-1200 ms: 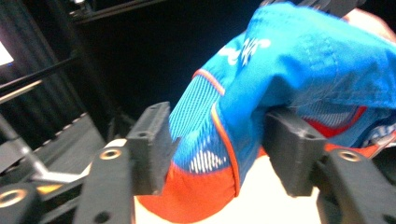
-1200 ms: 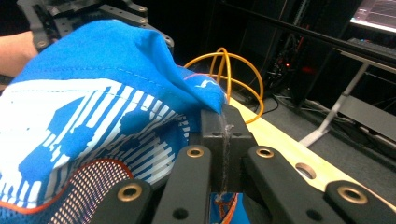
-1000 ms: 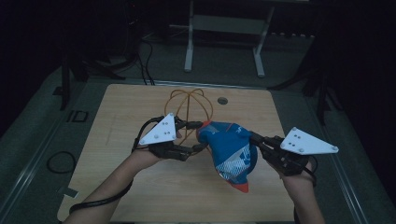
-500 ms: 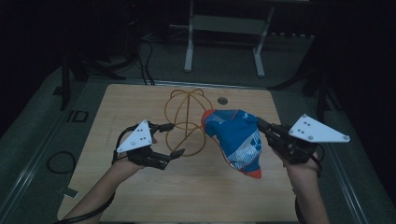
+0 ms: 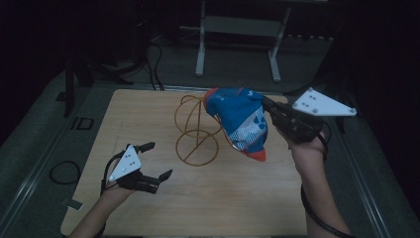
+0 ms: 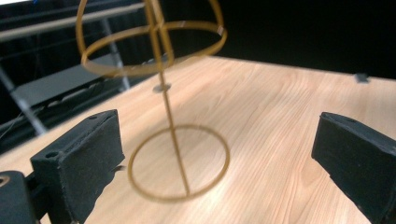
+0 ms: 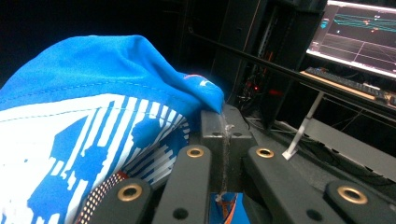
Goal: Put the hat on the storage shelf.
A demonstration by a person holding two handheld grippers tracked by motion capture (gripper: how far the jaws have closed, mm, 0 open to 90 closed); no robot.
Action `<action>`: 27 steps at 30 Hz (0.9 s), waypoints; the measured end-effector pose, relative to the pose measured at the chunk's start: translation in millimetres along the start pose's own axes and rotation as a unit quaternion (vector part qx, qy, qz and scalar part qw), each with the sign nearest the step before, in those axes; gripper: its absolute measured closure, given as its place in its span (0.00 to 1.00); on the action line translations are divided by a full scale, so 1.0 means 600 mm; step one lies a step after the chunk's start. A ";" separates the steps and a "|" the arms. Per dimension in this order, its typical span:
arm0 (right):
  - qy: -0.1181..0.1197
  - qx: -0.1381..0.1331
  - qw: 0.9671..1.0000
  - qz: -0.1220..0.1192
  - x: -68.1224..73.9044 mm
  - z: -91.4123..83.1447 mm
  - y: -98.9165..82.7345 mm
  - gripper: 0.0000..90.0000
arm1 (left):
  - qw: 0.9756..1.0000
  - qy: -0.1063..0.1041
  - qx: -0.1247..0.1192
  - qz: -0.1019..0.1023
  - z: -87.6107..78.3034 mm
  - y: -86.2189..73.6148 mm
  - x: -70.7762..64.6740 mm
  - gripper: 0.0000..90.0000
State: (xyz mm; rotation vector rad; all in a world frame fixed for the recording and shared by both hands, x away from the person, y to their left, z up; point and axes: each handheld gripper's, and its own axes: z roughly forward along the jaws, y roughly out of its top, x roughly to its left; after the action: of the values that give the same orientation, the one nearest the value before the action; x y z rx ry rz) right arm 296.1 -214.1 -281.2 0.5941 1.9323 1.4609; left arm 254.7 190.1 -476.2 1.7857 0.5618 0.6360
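A blue cap with a white pattern and a red brim hangs above the wooden table, to the right of a gold wire stand. My right gripper is shut on the cap's edge; in the right gripper view the blue cloth is pinched between the closed jaws. My left gripper is low over the table at the front left, away from the cap. Its jaws have just been opening and stand wide with nothing between them. The left gripper view looks between them at the wire stand.
A metal frame stands on the floor beyond the table's far edge. A cable loop lies on the floor to the left. A lit monitor is behind the right gripper. Bare wood lies in front of the stand.
My left gripper let go of the cap, opened, and moved down and left to the table's front. The right gripper carried the cap up and toward the back right.
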 end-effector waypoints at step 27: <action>0.043 0.078 0.996 0.001 0.056 0.269 0.034 1.00 | 0.995 0.087 -0.003 -0.050 -0.041 -0.119 -0.003 0.03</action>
State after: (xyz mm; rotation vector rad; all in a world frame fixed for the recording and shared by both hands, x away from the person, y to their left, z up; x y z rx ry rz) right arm 388.1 -76.9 -298.4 0.6112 2.1270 1.3643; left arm 232.5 226.2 -538.7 1.6948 0.7621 0.7257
